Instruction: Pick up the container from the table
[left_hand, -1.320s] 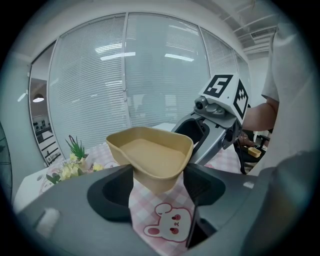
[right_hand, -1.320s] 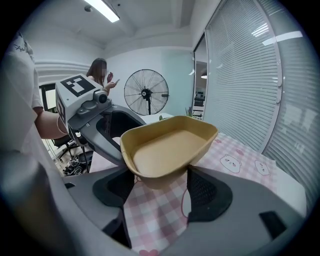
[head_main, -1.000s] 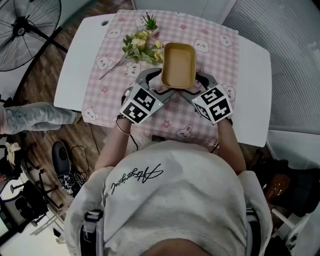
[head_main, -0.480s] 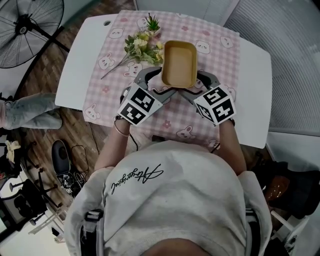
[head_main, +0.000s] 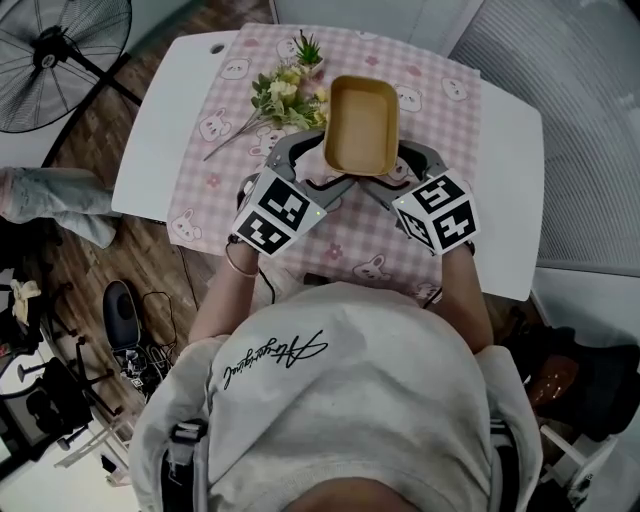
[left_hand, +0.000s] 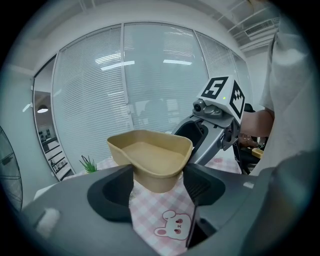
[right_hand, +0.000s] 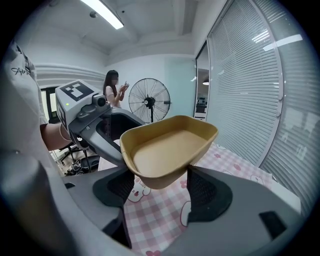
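Note:
The tan, empty container (head_main: 361, 122) hangs a little above the pink checked cloth (head_main: 330, 235), and both grippers hold it at its near end. My left gripper (head_main: 322, 165) is shut on the near left corner, and my right gripper (head_main: 397, 170) is shut on the near right corner. In the left gripper view the container (left_hand: 150, 157) sits between the dark pads of the left gripper (left_hand: 159, 182), with the cloth showing below it. The right gripper view shows the container (right_hand: 167, 150) clamped the same way in the right gripper (right_hand: 162, 185).
A flower bunch (head_main: 280, 92) and a small green plant (head_main: 305, 45) lie on the cloth just left of the container. The white table (head_main: 505, 150) ends close on the right. A floor fan (head_main: 60, 60) stands at the far left, and a person (right_hand: 114, 90) stands beside it.
Both grippers and the container have risen a little off the cloth together. A person's legs at the left of the head view have shifted.

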